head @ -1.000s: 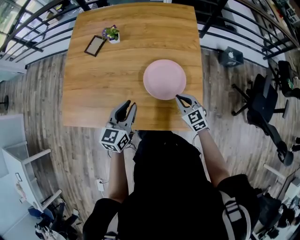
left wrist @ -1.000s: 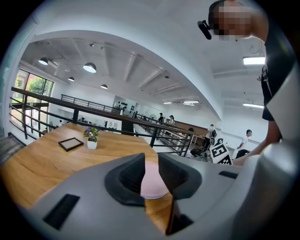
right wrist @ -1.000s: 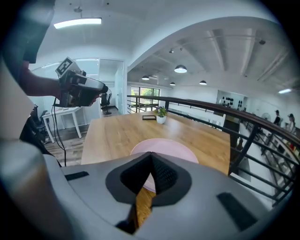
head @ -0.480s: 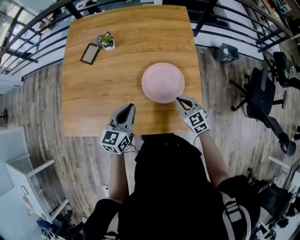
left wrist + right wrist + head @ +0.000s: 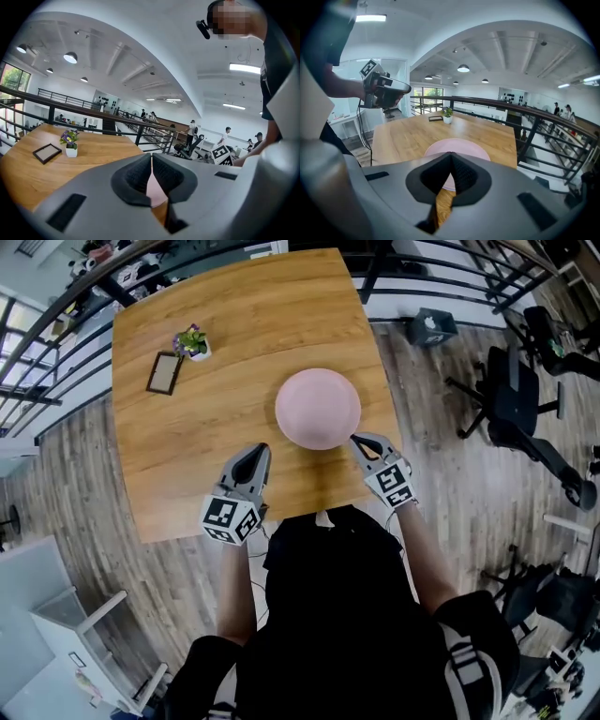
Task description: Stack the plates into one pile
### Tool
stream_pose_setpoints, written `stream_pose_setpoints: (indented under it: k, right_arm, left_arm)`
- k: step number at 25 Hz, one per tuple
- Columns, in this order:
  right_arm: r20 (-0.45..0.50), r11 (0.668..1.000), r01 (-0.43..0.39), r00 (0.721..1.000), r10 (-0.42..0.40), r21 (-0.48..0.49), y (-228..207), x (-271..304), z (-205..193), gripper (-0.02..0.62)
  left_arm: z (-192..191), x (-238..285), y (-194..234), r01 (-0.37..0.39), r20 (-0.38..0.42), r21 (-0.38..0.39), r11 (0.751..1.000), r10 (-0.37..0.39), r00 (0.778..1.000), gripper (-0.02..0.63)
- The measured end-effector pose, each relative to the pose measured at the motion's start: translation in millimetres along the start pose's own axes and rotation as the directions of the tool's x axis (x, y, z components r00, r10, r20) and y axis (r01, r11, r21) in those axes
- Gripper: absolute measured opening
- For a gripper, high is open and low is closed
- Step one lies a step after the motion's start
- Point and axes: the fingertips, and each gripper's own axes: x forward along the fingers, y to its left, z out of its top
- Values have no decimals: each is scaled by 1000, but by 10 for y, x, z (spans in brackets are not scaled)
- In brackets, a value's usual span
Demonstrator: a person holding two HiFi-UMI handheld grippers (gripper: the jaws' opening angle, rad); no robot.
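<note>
A pink plate (image 5: pixel 318 409) lies on the wooden table (image 5: pixel 216 427), right of centre; from above it shows as one round disc. My right gripper (image 5: pixel 355 439) is shut, with its tips just off the plate's near right rim and nothing between them. In the right gripper view the plate (image 5: pixel 459 149) lies right beyond the closed tips (image 5: pixel 451 153). My left gripper (image 5: pixel 260 449) is shut and empty over bare wood, near left of the plate. A sliver of the pink plate (image 5: pixel 155 190) shows behind its closed jaws.
A small potted plant (image 5: pixel 192 341) and a dark picture frame (image 5: pixel 164 372) sit at the table's far left. A black railing (image 5: pixel 56 324) runs behind the table. Office chairs (image 5: pixel 511 399) stand on the floor to the right. The table's near edge is close to my body.
The left gripper's jaws have gone from open to shut. The right gripper stays shut by the plate's rim. The head view has swung, so the table now sits tilted in the frame.
</note>
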Motion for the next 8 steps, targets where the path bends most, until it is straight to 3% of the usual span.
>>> stream_pose_setpoints:
  k: [8]
  right_arm:
    - [-24,996,72,997,-71,49,-10,-58,-47,6]
  left_arm:
    - [53,118,13,79,-30,17,997,-79,996,28]
